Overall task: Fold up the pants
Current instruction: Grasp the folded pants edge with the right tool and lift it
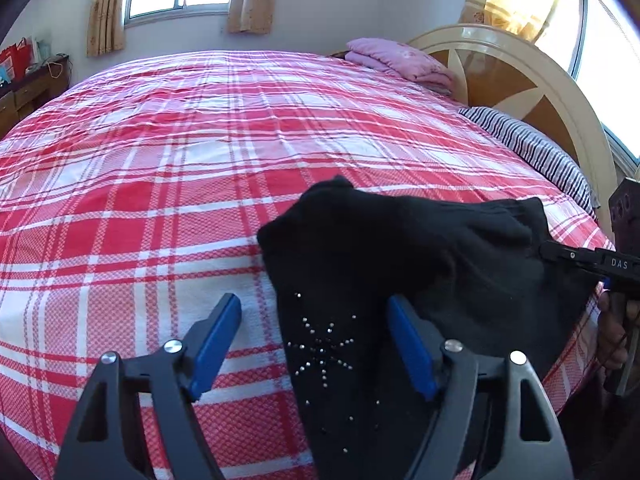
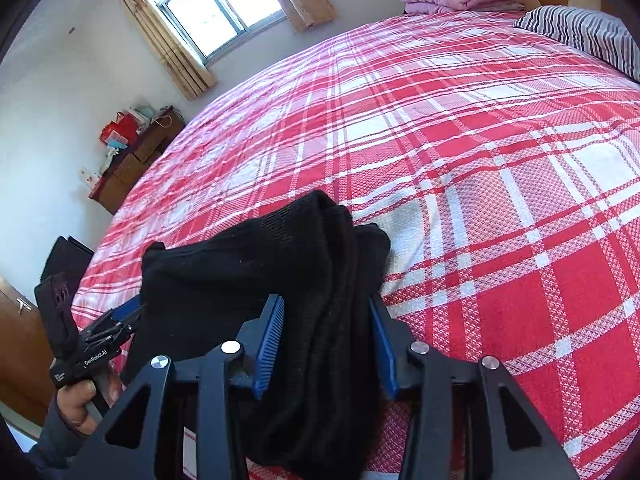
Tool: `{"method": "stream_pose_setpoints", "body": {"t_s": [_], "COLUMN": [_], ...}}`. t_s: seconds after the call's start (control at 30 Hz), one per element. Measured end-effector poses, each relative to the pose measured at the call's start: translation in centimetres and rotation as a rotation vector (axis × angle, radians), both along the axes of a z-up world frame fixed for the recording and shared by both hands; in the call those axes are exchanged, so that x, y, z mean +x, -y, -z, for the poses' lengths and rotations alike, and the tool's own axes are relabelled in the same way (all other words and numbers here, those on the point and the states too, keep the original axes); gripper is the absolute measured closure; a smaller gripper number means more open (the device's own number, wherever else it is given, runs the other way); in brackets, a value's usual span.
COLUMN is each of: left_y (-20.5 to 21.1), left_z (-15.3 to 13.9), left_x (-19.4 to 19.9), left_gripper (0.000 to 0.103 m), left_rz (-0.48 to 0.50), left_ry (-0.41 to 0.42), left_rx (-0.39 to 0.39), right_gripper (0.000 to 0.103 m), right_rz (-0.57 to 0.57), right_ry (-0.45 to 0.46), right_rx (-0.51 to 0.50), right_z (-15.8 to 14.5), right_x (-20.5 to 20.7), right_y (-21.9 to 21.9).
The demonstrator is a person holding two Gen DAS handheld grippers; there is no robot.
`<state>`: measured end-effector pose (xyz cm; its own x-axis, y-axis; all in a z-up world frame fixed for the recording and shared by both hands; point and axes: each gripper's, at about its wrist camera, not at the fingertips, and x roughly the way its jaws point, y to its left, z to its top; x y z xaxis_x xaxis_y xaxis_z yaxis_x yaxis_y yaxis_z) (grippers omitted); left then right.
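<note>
**Black pants bunched at the near edge of the bed, a gripper at each end**

Here we are at the near edge of the bed [image 1: 160, 152], on the red-and-white plaid cover, and the black pants [image 1: 400, 264] lie in a thick, partly folded bundle. Their long axis runs roughly along that near edge, one end toward the headboard [image 1: 500, 76] side, the other toward the foot. A star of small studs [image 1: 322, 350] shows on the cloth nearest the left wrist camera.

The left gripper [image 1: 316, 344] tilts down at the bed, its jaws well apart: the studded fabric lies between them, the right blue pad at the cloth's edge, the left pad over bare plaid. No clamp there.

Over to the right gripper [image 2: 326, 344], also angled down. Its blue pads sit close on either side of a thick stacked fold of the pants [image 2: 320, 280], fabric filling the gap; they appear to press on it.

A hand [image 2: 78, 404] in a dark sleeve grips the left gripper's handle. A striped pillow [image 1: 532, 148] and folded pink blanket [image 1: 396, 60] sit by the headboard.
</note>
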<state>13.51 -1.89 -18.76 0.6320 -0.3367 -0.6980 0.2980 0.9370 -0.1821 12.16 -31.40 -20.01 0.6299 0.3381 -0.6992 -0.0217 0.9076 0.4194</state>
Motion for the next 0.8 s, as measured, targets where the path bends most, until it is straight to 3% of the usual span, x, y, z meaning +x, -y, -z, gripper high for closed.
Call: {"method": "stream_pose_setpoints", "body": {"t_s": [0.3, 0.4, 0.57, 0.63, 0.8], "left_y": [-0.7, -1.2, -1.1, -1.0, -1.5], "left_z": [-0.1, 0.0, 0.0, -0.2, -0.6], "left_x": [0.2, 0.3, -0.1, -0.3, -0.4], "left_gripper": [0.026, 0.034, 0.074, 0.085, 0.092], "left_rz": [0.016, 0.022, 0.041, 0.043, 0.027], "left_ry": [-0.02, -0.029, -0.027, -0.022, -0.024], "left_rx": [-0.092, -0.13, -0.14, -0.139, -0.154], "right_gripper": [0.061, 0.067, 0.073, 0.075, 0.076], "right_rz": [-0.01, -0.026, -0.028, -0.026, -0.04], "right_ry": [0.002, 0.015, 0.036, 0.055, 0.096], "right_rx": [-0.008, 0.033, 0.052, 0.047, 0.004], "right_z": [0.0, 0.0, -0.3, -0.6, -2.3], "right_x": [-0.1, -0.4, -0.7, -1.1, -1.6], "right_y": [-0.1, 0.3, 0.4, 0.1, -1.1]}}
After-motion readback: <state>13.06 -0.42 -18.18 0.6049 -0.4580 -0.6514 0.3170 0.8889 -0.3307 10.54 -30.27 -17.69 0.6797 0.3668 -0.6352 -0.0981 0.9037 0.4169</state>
